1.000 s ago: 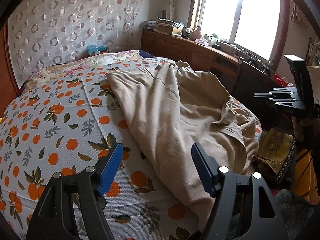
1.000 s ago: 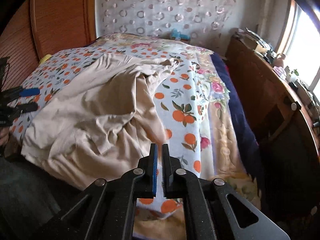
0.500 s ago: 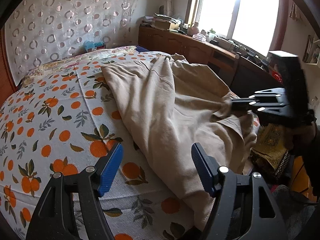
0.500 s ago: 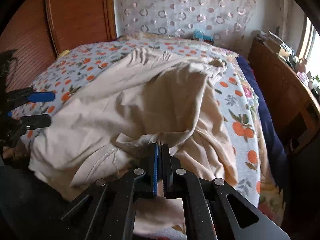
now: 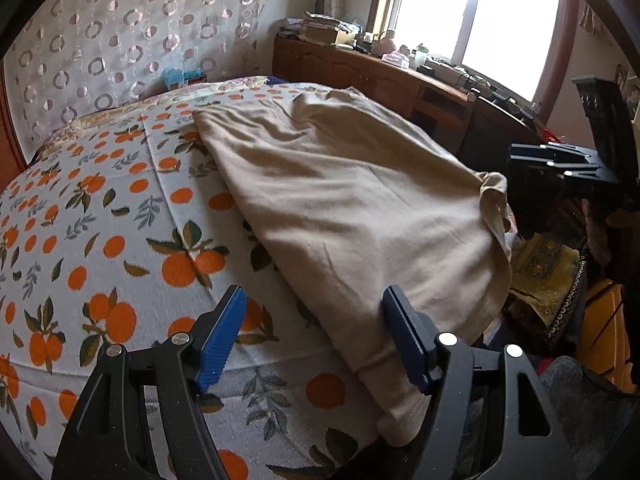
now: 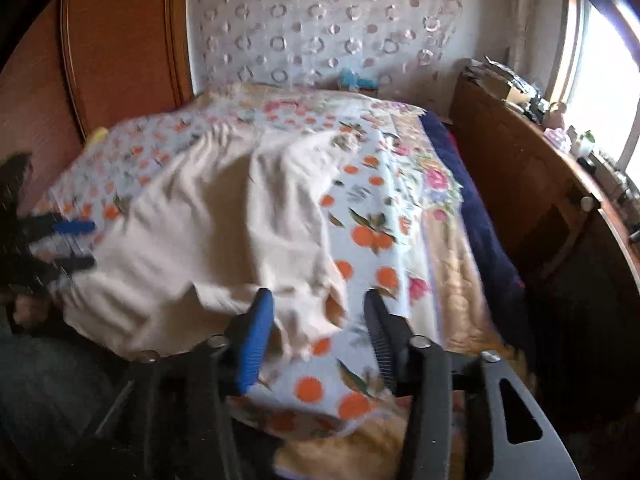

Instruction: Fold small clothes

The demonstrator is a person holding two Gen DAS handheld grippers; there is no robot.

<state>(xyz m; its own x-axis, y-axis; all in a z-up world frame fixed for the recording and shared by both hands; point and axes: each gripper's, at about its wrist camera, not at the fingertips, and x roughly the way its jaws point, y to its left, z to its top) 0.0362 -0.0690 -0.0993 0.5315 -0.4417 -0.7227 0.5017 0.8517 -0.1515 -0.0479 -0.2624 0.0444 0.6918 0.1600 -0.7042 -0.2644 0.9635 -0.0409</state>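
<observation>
A beige garment (image 5: 352, 208) lies spread on the bed's orange-print sheet (image 5: 120, 220), its near hem hanging over the bed's front edge. My left gripper (image 5: 312, 304) hovers open over that hem, its right pad above the cloth and nothing pinched. In the right wrist view the garment (image 6: 224, 232) is blurred. My right gripper (image 6: 318, 300) has its jaws opening; a loose corner of the garment lies between and below them, and the pads do not press on it. Each gripper appears in the other's view: the right gripper (image 5: 516, 158) beyond the garment's corner, the left gripper (image 6: 86, 244) at its far side.
A wooden cabinet (image 5: 360, 76) crowded with items runs under the bright window. A dark blue blanket (image 6: 472, 208) hangs along the bed's side. A patterned cushion (image 5: 540, 280) sits beyond the bed's corner. A reddish wooden panel (image 6: 120, 40) stands behind the bed.
The right gripper, shut at a fold of the garment half a second ago, now has its jaws apart and has drawn back off the cloth. The garment lies flatter.
</observation>
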